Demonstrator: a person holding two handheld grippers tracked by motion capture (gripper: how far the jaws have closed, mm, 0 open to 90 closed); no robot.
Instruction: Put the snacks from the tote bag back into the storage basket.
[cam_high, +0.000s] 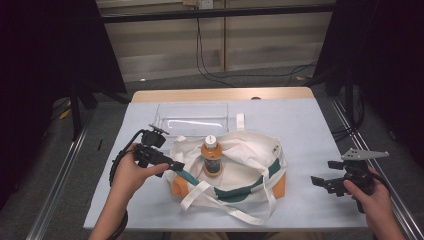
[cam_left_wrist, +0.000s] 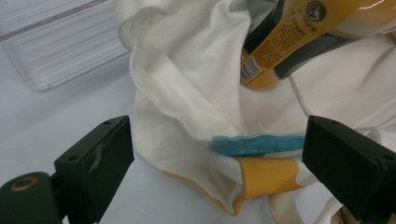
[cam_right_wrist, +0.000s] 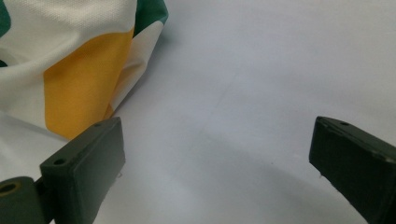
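The bag (cam_high: 235, 170) lies near the front middle of the table (cam_high: 310, 130), a white cloth bag with green and orange parts and loose white handles. Its mouth is open toward the top, and a bottle (cam_high: 212, 156) with an orange label and a white cap stands upright inside it. In the left gripper view the bottle (cam_left_wrist: 299, 37) shows just behind the folded rim of the bag (cam_left_wrist: 187, 84).

The left hand-held gripper (cam_high: 172, 165) is at the left edge of the bag, at the rim where the green band begins. Its jaws are apart, one on each side of the rim, and they do not press the cloth yet. The right hand-held gripper (cam_high: 322, 182) hovers over bare table, well apart from the right side of the bag, and its jaws are apart as well and hold nothing.

Behind the bag lies a clear tray (cam_high: 192, 120), near the far edge.

I judge that the step in hand is to take the bag at its rim, perhaps to hold the mouth open. The next move calls for closing the left jaws on the fold without pushing the bottle over, while the right hand-held gripper must come closer to the opposite rim.
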